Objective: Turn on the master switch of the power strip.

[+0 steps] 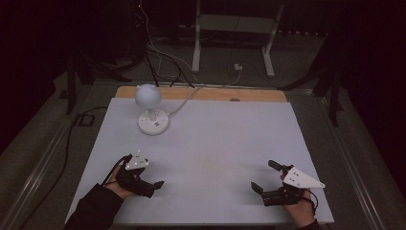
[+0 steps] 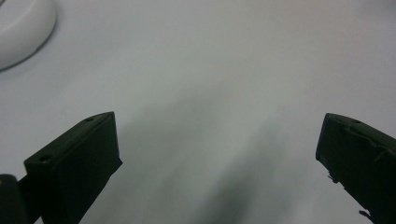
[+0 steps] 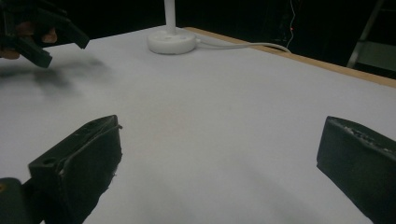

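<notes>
Light: dim; the room beyond the surface (image 1: 210, 143) lies in near darkness.
Surface: pale sheet over a wooden top, whose far edge (image 1: 210, 93) shows bare.
Floor: grey, with cables (image 1: 163, 55) trailing across it beyond that edge.
Furniture: a white metal frame (image 1: 234, 28) on two feet stands at the back.
Sides: dark stands (image 1: 76, 76) flank the surface.

high view overhead; gripper views skim table (image 1: 215, 143) (sharing lamp (image 1: 153, 122)).

A small white round-based lamp with a globe head (image 1: 152, 111) is standing at the white table's (image 1: 215, 143) far left; the left gripper (image 1: 148, 179) and right gripper (image 1: 262, 177) are hovering open, well apart, near its front edge.
</notes>
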Action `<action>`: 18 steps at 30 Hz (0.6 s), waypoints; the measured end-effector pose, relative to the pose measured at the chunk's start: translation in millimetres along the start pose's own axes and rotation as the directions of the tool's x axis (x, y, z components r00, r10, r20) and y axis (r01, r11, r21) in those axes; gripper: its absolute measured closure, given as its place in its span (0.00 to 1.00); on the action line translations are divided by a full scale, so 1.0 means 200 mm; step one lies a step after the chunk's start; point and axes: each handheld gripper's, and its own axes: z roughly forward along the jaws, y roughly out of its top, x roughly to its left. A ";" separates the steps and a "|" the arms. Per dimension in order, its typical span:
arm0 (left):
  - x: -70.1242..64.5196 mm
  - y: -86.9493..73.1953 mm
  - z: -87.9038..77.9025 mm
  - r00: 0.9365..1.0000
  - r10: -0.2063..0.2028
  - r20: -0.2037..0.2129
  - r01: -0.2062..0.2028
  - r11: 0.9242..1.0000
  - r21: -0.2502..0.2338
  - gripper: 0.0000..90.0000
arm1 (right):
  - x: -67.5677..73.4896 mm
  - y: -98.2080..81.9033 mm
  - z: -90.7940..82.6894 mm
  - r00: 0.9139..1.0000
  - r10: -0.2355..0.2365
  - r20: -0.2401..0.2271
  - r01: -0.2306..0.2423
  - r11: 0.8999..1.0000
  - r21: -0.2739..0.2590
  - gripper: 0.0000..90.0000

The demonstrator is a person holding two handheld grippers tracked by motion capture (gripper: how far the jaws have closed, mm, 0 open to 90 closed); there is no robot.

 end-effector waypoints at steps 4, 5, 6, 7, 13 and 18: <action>-0.01 -0.04 -0.01 1.000 -0.017 0.009 0.017 1.000 0.001 0.00 | 0.00 0.00 0.00 1.000 0.000 0.001 0.000 1.000 -0.001 0.00; -0.01 -0.05 -0.01 1.000 -0.017 0.004 0.017 1.000 0.002 0.00 | 0.00 0.00 0.00 1.000 0.000 0.002 0.000 1.000 -0.001 0.00; -0.01 -0.05 -0.02 1.000 -0.018 0.006 0.018 1.000 0.005 0.00 | 0.00 0.00 0.00 1.000 0.000 0.001 0.000 1.000 0.000 0.00; -0.01 -0.06 -0.02 1.000 -0.023 0.006 0.023 1.000 0.004 0.00 | 0.00 0.00 0.00 1.000 -0.001 0.001 0.001 1.000 0.000 0.00; -0.01 -0.14 -0.04 0.998 -0.064 0.009 0.064 0.998 -0.007 0.00 | 0.00 0.00 0.00 1.000 0.001 0.001 -0.001 1.000 0.001 0.00; -0.01 -0.20 -0.06 0.997 -0.077 -0.023 0.077 0.997 -0.014 0.00 | 0.00 0.00 0.00 1.000 0.000 0.002 0.000 1.000 0.004 0.00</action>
